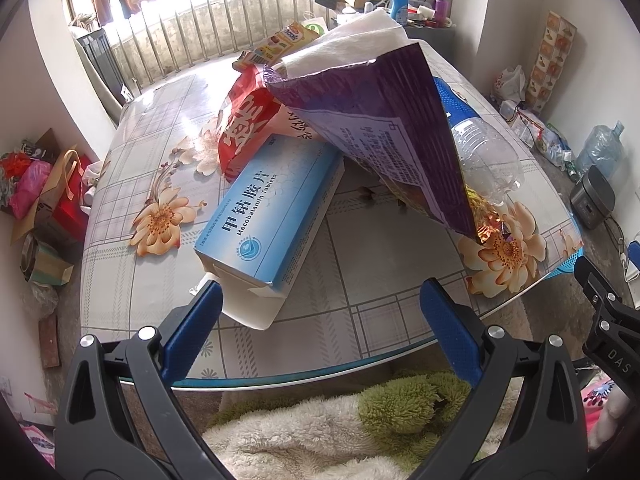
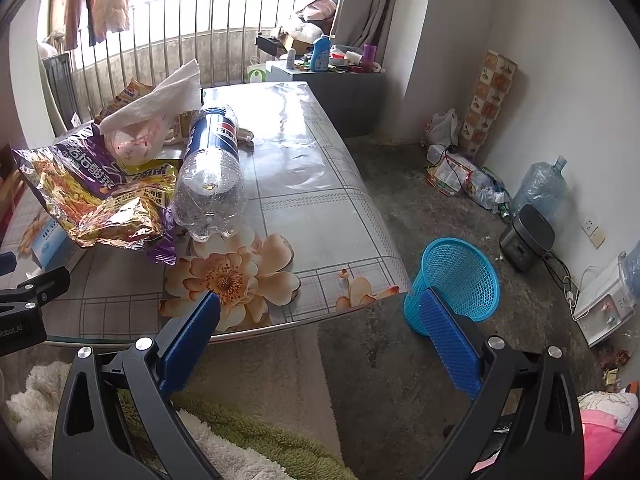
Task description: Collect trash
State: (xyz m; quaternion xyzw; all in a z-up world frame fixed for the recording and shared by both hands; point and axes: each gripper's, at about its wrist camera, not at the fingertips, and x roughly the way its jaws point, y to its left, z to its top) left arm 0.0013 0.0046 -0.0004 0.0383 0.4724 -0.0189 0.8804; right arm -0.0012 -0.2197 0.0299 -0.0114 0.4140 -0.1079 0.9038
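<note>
both grippers' fingers spread wide, holding nothing; left gripper [image 1: 320,300] should close squarely on the blue medicine box [image 1: 272,216], then carry it to the floor basket [image 2: 456,284].

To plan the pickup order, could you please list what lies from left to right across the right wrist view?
Crumpled purple and gold snack wrapper → clear plastic bottle with blue label → blue mesh plastic basket on the floor → dark grey rice cooker.

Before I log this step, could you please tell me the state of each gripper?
Left gripper: open, holding nothing.
Right gripper: open, holding nothing.
</note>
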